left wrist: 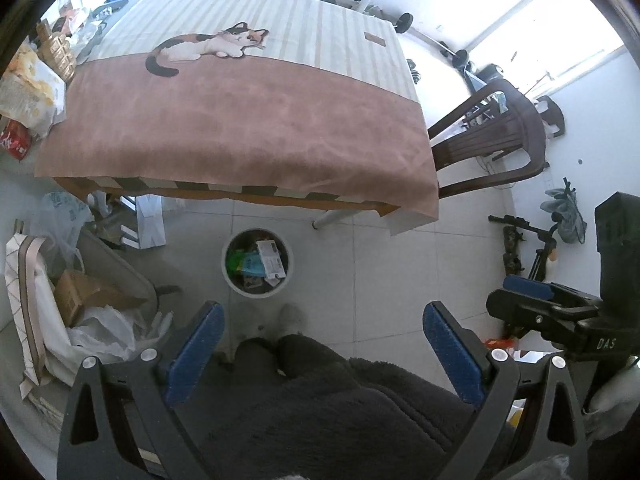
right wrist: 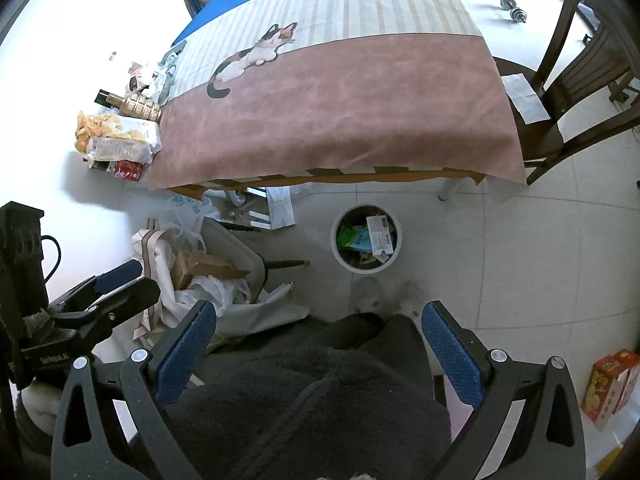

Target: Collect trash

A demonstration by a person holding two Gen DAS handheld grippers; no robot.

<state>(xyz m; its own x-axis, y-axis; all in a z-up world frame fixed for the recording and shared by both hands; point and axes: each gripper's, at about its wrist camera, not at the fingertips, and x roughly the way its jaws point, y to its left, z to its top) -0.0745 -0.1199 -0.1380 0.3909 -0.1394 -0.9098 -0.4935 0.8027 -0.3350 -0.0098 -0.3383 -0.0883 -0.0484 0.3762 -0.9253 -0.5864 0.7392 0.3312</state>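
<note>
Blue rubber pads line both pairs of fingers, and each pair is held wide apart with nothing between: the left gripper (left wrist: 322,354) and the right gripper (right wrist: 318,354) are both raised above a lap covered in dark fleece clothing (right wrist: 304,392), which fills the lower middle of each wrist view and hides the floor directly beneath. Beyond the knees, a white round waste bin (left wrist: 256,290) is seen standing on the pale tiled floor (left wrist: 380,264) just in front of the table, well apart from both grippers; wrappers and a printed carton (left wrist: 272,258) are visible inside it. To the left of the bin, a grey chair (right wrist: 240,252) is piled with a cardboard box (left wrist: 86,296), plastic bags and a quilted bag. The table is spread with a pink-and-striped cloth (left wrist: 248,120) printed with a calico cat (left wrist: 208,46); the cloth itself is bare. A snack bag (right wrist: 116,138), a gold bottle (right wrist: 134,106) and a red packet (right wrist: 128,170) are crowded beside its left edge. A dark wooden chair (left wrist: 500,136) stands at the right side, with white paper (right wrist: 524,98) lying on its seat. An orange carton (right wrist: 610,384) rests on the floor at far right, and dumbbells (right wrist: 514,8) lie on the floor beyond the table.
</note>
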